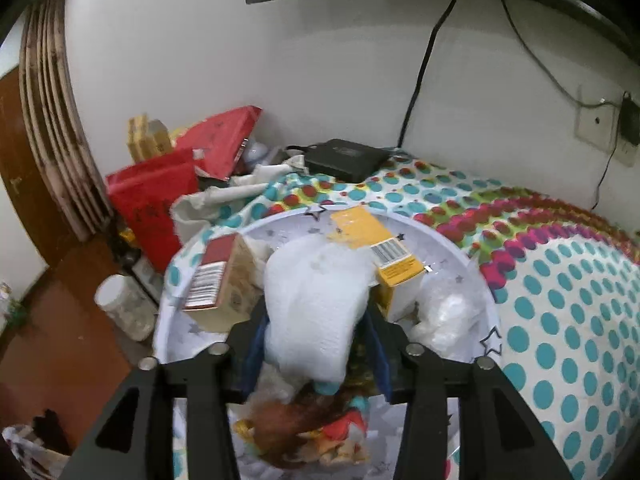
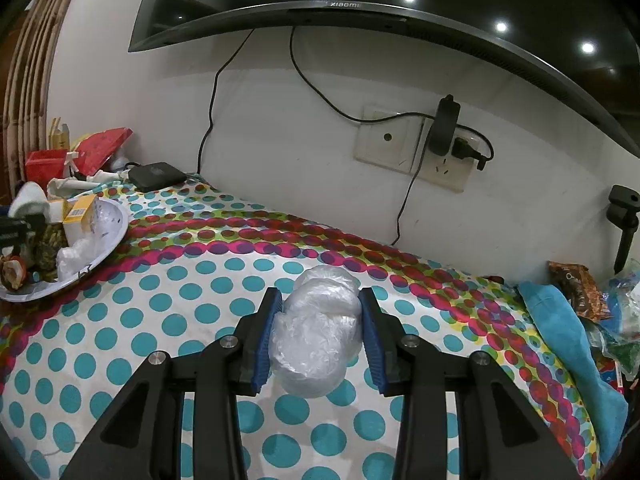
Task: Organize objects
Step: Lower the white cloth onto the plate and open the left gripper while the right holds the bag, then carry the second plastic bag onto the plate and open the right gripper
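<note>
- In the left wrist view, a clear jar with a white lid [image 1: 124, 306] is seen low at the left, beside the edge of the polka-dot cloth [image 1: 568, 320].
- A red bag [image 1: 150, 208] and a torn red packet [image 1: 224, 140] are piled against the wall behind it.
- A round white tray with star print [image 1: 452, 240] rests on the cloth; a carton with a red panel and barcode [image 1: 220, 280] is leaned at its left side, and a yellow box with a barcode [image 1: 380, 252] lies toward its back.
- The left gripper [image 1: 316, 320] is held over the tray with a crumpled white paper towel [image 1: 312, 304] between its blue pads; whether the pads press on it cannot be told from the blurred view.
- A black set-top box [image 1: 344, 158] sits at the wall, further right.
- In the right wrist view, the same tray [image 2: 114, 236] is seen far left on the cloth.
- The right gripper [image 2: 320, 316] is pinched on a crumpled clear plastic bag [image 2: 316, 336], held above the cloth, well apart from the tray.
- A wall socket with a plugged adapter [image 2: 444, 132] is seen to the right, and a blue cloth [image 2: 560, 328] lies at the far right edge.
</note>
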Action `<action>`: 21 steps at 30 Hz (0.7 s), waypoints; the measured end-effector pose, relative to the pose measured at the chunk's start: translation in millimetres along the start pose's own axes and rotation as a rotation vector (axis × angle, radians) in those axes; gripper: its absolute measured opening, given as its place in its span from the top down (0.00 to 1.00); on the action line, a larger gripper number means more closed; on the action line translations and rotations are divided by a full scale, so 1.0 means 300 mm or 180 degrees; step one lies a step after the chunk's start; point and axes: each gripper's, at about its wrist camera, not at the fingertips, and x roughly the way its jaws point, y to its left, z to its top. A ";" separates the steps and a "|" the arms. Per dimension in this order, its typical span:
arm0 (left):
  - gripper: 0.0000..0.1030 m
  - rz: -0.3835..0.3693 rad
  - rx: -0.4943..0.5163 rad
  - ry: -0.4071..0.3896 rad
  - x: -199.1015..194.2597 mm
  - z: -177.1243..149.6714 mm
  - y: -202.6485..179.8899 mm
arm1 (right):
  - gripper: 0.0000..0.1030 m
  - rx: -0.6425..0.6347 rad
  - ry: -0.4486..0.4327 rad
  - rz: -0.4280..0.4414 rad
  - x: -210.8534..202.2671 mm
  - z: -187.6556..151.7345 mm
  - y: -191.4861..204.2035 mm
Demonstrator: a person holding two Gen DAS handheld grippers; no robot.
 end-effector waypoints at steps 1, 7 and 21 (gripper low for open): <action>0.25 -0.0036 -0.0001 0.0029 0.004 -0.004 0.004 | 0.64 0.0001 -0.0001 0.0005 -0.001 0.000 0.001; 0.13 0.0084 0.0067 -0.0260 -0.105 -0.025 0.014 | 0.64 -0.0004 0.0009 -0.0005 -0.001 0.002 -0.002; 0.13 0.0081 0.0119 -0.0307 -0.255 -0.100 0.003 | 0.64 -0.0228 0.0065 0.0022 0.011 -0.003 0.043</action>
